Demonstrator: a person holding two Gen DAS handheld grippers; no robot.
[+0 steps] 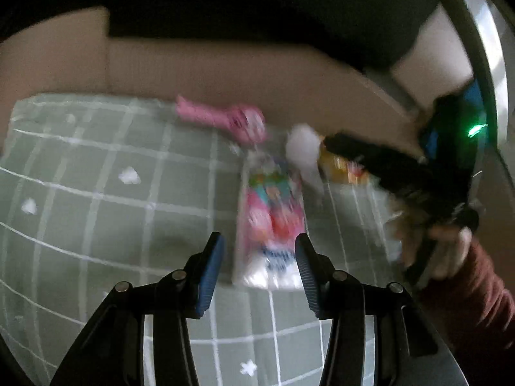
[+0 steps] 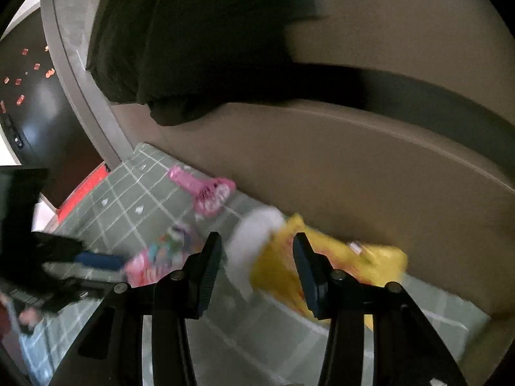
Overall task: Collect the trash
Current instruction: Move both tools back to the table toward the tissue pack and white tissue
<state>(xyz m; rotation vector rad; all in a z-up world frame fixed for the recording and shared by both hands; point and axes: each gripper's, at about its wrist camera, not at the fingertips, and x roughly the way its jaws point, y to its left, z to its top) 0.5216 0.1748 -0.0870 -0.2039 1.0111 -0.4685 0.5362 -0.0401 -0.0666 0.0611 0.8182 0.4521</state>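
A colourful snack wrapper [image 1: 273, 206] lies flat on the green checked mat [image 1: 96, 209]. My left gripper [image 1: 260, 241] hovers over its near end, open, with the pads clear of it. Beyond it lie a crumpled white tissue [image 1: 302, 148] and a yellow wrapper [image 1: 341, 167]. In the right wrist view the tissue [image 2: 251, 238] and yellow wrapper [image 2: 386, 257] show between and past the fingers of my open right gripper [image 2: 256, 238], which holds nothing. That gripper [image 1: 386, 160] also appears from the right in the left wrist view, carried by a hand [image 1: 444, 251]. Both views are blurred.
A pink toy [image 1: 225, 119] lies at the mat's far edge against a brown backrest [image 1: 225, 74]. Small white scraps [image 1: 128, 175] dot the mat on the left. A dark cloth [image 2: 193, 48] hangs over the backrest. The left gripper's blue pad [image 2: 99, 260] shows at the left.
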